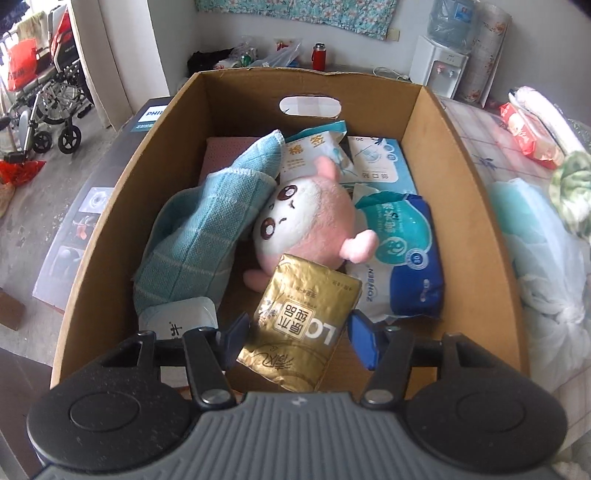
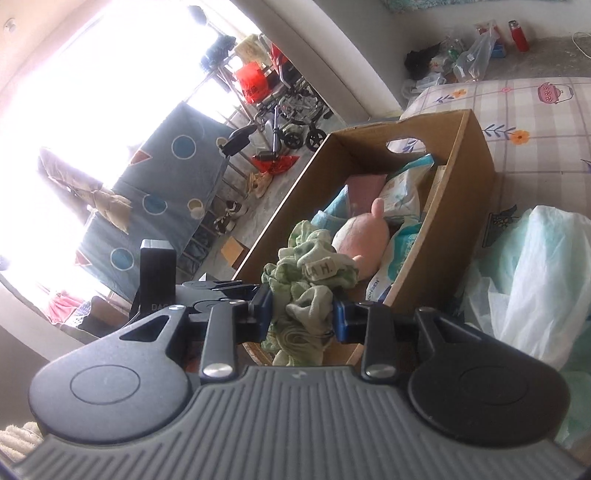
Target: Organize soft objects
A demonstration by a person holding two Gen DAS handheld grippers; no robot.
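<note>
While both grippers carried loads at the cardboard box (image 1: 436, 155), snag risks stood.
Left gripper (image 1: 297, 341), half-spread, clamped the gold packet (image 1: 303, 317) above the plush toy (image 1: 306, 218); right gripper (image 2: 301, 314), nearly closed, pinched a trailing green cloth (image 2: 306, 280) that could catch the near rim.

1. We see a grey concrete floor (image 1: 33, 206).
2. A wheelchair (image 1: 48, 107) stands on it, near a bright window (image 2: 85, 92).
3. Right of the wheelchair, against the white wall (image 1: 177, 33), stands a water dispenser (image 1: 439, 66).
</note>
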